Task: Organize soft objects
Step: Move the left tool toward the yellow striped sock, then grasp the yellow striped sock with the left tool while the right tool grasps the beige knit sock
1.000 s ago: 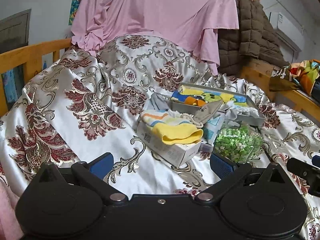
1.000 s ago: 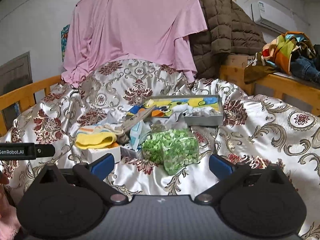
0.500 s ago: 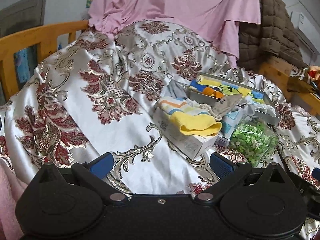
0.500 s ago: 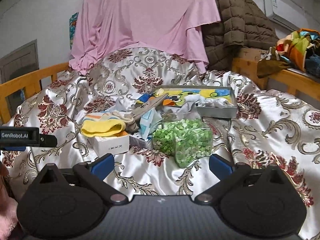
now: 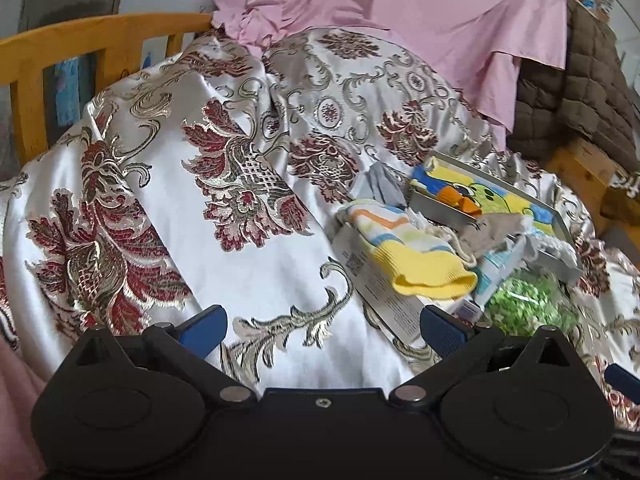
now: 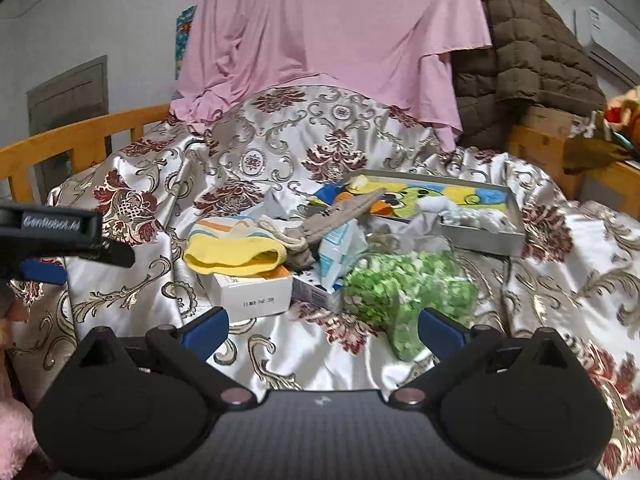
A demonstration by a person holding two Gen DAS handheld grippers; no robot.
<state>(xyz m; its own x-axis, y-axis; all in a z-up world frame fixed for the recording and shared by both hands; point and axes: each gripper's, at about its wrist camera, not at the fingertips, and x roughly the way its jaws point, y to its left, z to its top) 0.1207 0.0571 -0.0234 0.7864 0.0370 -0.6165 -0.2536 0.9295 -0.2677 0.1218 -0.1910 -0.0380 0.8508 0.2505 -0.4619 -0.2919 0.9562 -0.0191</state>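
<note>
Yellow striped sock [image 6: 236, 250], one; grey sock [image 6: 340, 216], one; green-filled bag [image 6: 404, 292], one.

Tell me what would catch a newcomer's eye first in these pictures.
Probably the shiny floral bedspread covering the bed, with a pink sheet draped behind it. Next, the clutter at its middle: a yellow striped sock lying on a white box, beside a bag of green bits.

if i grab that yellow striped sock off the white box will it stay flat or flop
Likely flop: the yellow sock is soft knit, already sagging over the white box edge. Probably light and easy to pinch at the open cuff. It may drag the beige sock touching it.
</note>
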